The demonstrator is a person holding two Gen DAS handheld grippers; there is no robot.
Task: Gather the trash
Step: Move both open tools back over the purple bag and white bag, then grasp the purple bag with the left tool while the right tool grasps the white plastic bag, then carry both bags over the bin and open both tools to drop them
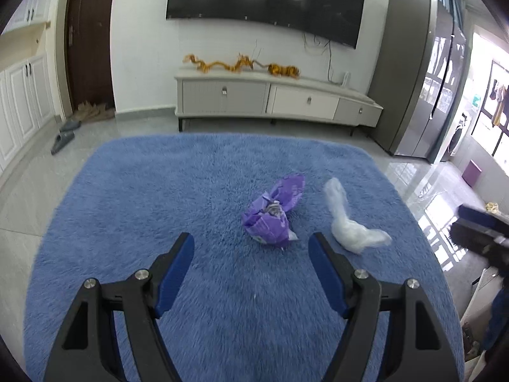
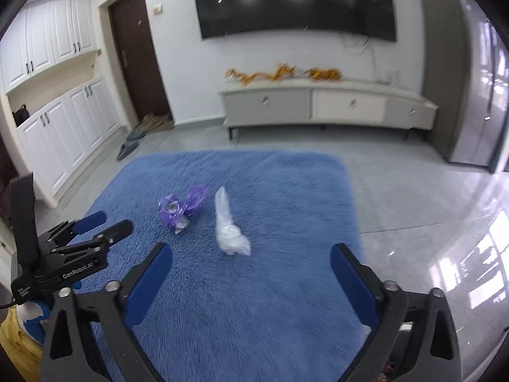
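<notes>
I have both claws spread and empty above the blue rug [image 1: 159,191]. The left claw [image 1: 251,248] lines up on the purple wrapper [image 1: 272,213], the right claw [image 2: 251,261] on the clear bag [image 2: 227,226] beside it; I should straddle each fully before squeezing.

Two wrappers [image 1: 273,213] — one rug [image 1: 159,191]
</notes>
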